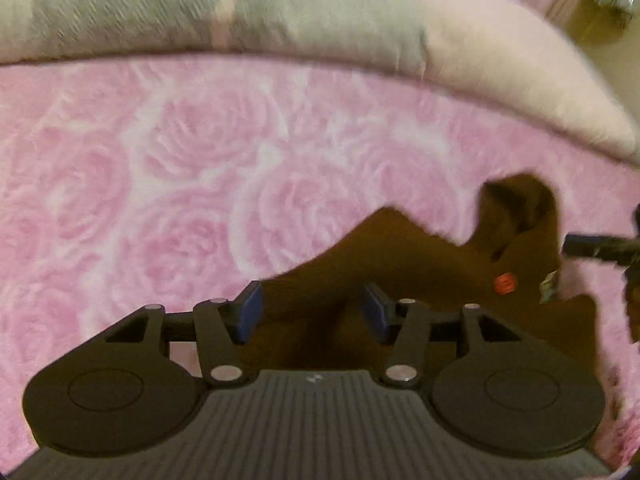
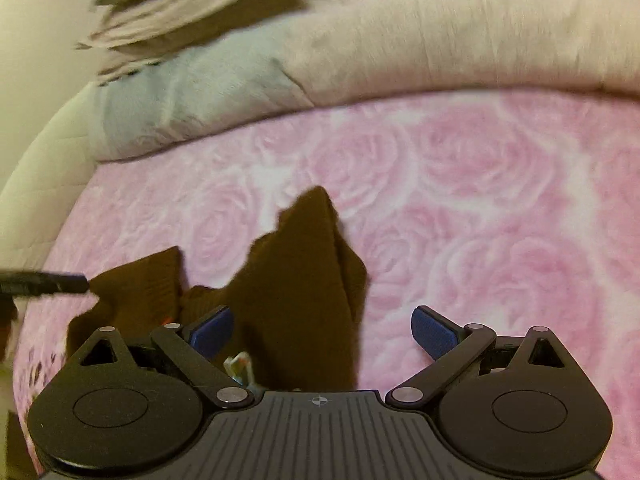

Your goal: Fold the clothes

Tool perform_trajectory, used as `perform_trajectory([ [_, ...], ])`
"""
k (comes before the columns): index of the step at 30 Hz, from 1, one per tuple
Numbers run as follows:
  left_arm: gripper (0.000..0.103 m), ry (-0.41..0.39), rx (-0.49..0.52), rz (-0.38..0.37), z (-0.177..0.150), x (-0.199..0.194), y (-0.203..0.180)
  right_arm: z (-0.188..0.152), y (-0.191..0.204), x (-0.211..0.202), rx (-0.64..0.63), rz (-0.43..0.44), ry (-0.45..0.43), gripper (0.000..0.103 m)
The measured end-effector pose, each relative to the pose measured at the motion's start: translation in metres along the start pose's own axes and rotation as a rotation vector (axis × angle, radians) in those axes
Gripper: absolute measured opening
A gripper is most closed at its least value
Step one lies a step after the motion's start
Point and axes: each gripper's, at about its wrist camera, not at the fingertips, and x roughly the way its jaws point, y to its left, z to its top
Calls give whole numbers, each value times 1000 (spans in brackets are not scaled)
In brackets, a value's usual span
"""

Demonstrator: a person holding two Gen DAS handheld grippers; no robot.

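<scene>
A dark brown garment lies crumpled on the pink rose-patterned bedspread, with a small red label on it. My left gripper hangs just over the cloth, and its blue pads stand apart with brown fabric between and below them, not pinched. In the right wrist view the same garment rises to a peak. My right gripper is wide open above the garment's right edge. One finger of each gripper shows at the side edge of the other view.
A grey-green pillow and a cream duvet roll lie along the far side of the bed. A stack of folded beige clothes sits on the grey pillow. A paper tag sticks out by the garment.
</scene>
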Motion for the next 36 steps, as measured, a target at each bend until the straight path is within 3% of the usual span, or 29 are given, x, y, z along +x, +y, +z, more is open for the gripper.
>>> perform_trajectory([
  [1,41,38,13,12,-1,13,-3,1,-1,8,18,18,24,80],
  [2,34,74,27,23,-2,26,-5,2,-2,16,35,38,49,44],
  [3,18,71,56,31,-4,28,-8,4,-1,22,42,42,78,24],
  [4,1,66,82,39,-5,30,-11,8,5,23,28,53,88,22],
  [5,3,3,65,38,0,19,-7,11,11,23,12,64,96,14],
  [7,3,-104,-2,60,12,-2,7,23,25,14,-13,170,46,13],
  [9,3,-161,-69,108,22,-17,24,36,35,7,-28,226,-15,13],
  [10,5,-172,-89,135,26,-24,32,41,37,4,-34,207,-36,14],
  [11,6,-183,-108,160,29,-29,39,45,40,1,-41,182,-57,30],
  [12,16,-175,-109,157,29,-34,42,41,40,-7,-42,154,-79,73],
  [13,32,-166,-98,153,24,-40,41,36,40,-15,-42,126,-101,91],
  [14,38,-154,-81,147,14,-47,38,31,40,-22,-43,97,-123,100],
  [17,43,-97,-68,96,-23,-67,30,-7,30,-45,-34,84,-75,100],
  [20,49,12,-132,7,-83,-80,22,-64,11,-68,4,62,14,100],
  [25,56,208,-231,-157,-179,-77,-6,-166,-13,-99,189,82,173,99],
  [29,52,252,-175,-155,-210,-59,-30,-209,-4,-110,245,106,164,99],
  [30,39,242,-153,-143,-212,-59,-32,-214,0,-111,252,106,157,97],
  [31,14,240,-150,-140,-210,-62,-31,-219,3,-111,258,106,151,94],
  [32,12,238,-148,-138,-209,-65,-29,-220,1,-111,284,109,158,85],
  [34,10,206,-193,-173,-203,-84,-16,-221,-4,-111,339,114,176,56],
  [35,10,185,-204,-181,-200,-95,-10,-222,-6,-111,367,116,185,15],
  [36,9,164,-216,-190,-196,-107,-4,-220,-11,-112,416,130,195,11],
])
